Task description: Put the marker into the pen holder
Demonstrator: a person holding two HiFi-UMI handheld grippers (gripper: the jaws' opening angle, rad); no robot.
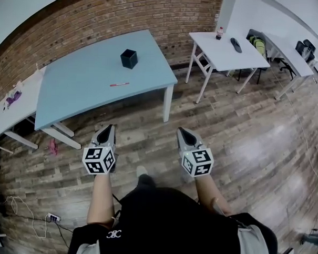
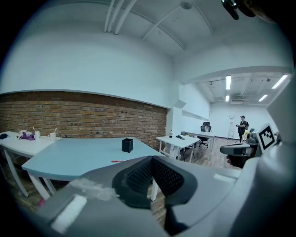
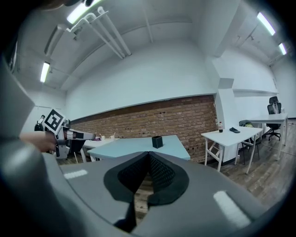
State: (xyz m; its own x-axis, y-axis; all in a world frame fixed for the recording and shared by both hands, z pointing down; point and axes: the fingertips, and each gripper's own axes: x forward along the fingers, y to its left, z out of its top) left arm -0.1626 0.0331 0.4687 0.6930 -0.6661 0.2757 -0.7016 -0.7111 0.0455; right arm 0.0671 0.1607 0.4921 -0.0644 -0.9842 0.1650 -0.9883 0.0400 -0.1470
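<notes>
A black square pen holder [image 1: 129,59] stands toward the far side of a light blue table [image 1: 81,94]. In front of it a red marker [image 1: 119,84] lies flat on the tabletop. Both grippers hover over the wooden floor, short of the table's near edge. My left gripper [image 1: 110,127] is shut and holds nothing, and so is my right gripper [image 1: 181,131]. The left gripper view shows the pen holder [image 2: 127,145] and the marker [image 2: 118,160] beyond the meeting jaws of the left gripper [image 2: 151,158]. The right gripper view shows the pen holder [image 3: 157,141] above the tip of the right gripper [image 3: 149,153].
A white table [image 1: 225,50] with a bottle and a dark object stands at the right. Another white table [image 1: 12,109] with cups and clutter adjoins the blue one at the left. A brick wall runs behind. A person [image 2: 241,127] stands far back. A power strip [image 1: 52,217] lies on the floor.
</notes>
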